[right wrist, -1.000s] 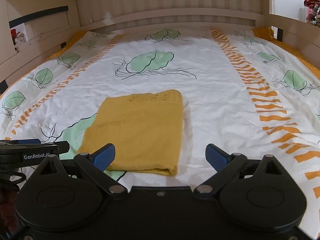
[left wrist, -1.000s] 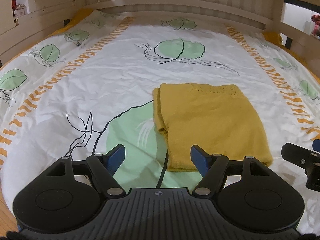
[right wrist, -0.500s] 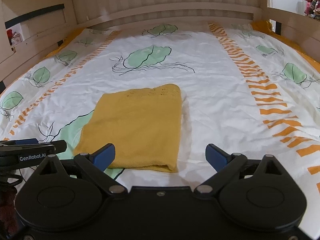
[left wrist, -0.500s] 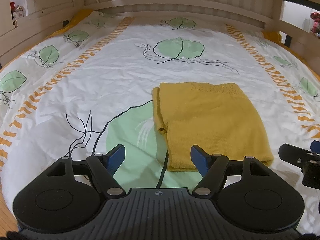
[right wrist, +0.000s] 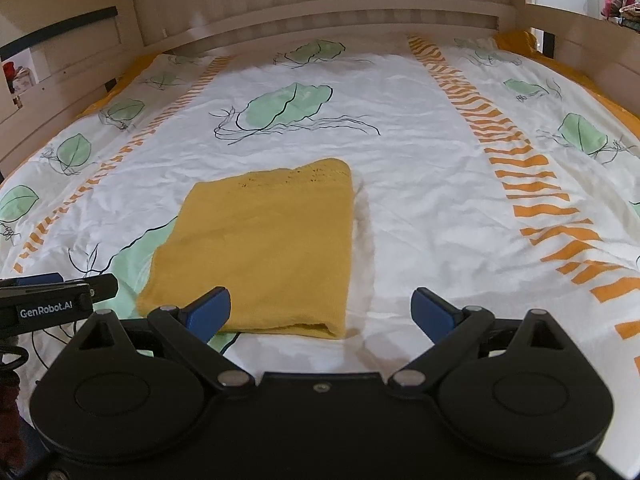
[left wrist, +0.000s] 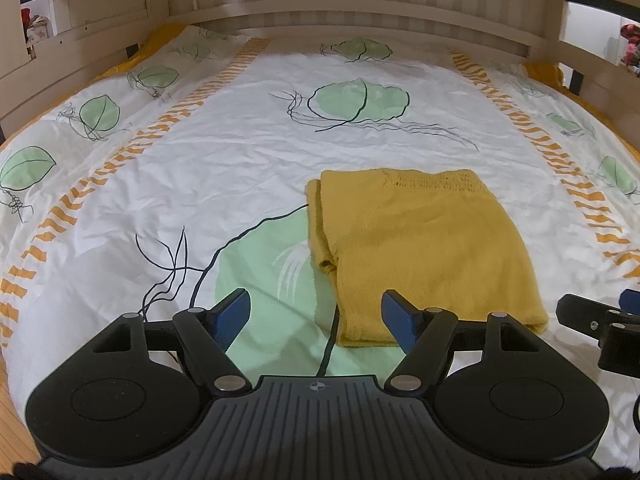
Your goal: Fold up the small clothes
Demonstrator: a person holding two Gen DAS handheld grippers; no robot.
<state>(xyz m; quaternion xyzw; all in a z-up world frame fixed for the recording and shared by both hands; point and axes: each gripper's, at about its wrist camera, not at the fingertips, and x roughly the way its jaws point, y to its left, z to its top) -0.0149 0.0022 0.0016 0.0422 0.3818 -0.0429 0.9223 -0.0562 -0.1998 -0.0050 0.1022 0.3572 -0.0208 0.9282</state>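
Note:
A mustard-yellow knitted garment (left wrist: 424, 248) (right wrist: 264, 244) lies folded into a flat rectangle on the bed, its lace-patterned edge at the far side. My left gripper (left wrist: 316, 316) is open just short of the garment's near left corner, nothing between its blue pads. My right gripper (right wrist: 322, 310) is open too, above the garment's near right corner, holding nothing. Each gripper shows at the edge of the other's view: the right gripper (left wrist: 600, 320) at the far right, the left gripper (right wrist: 52, 300) at the far left.
The bed cover (left wrist: 224, 168) is white with green leaves and orange striped bands. A wooden bed frame (left wrist: 360, 20) rises at the far end and along both sides. Wooden floor (left wrist: 8, 420) shows at the lower left.
Both grippers have drifted slightly; in the right wrist view the garment sits a little lower and closer. The garment itself has not moved, and both grippers stay open.

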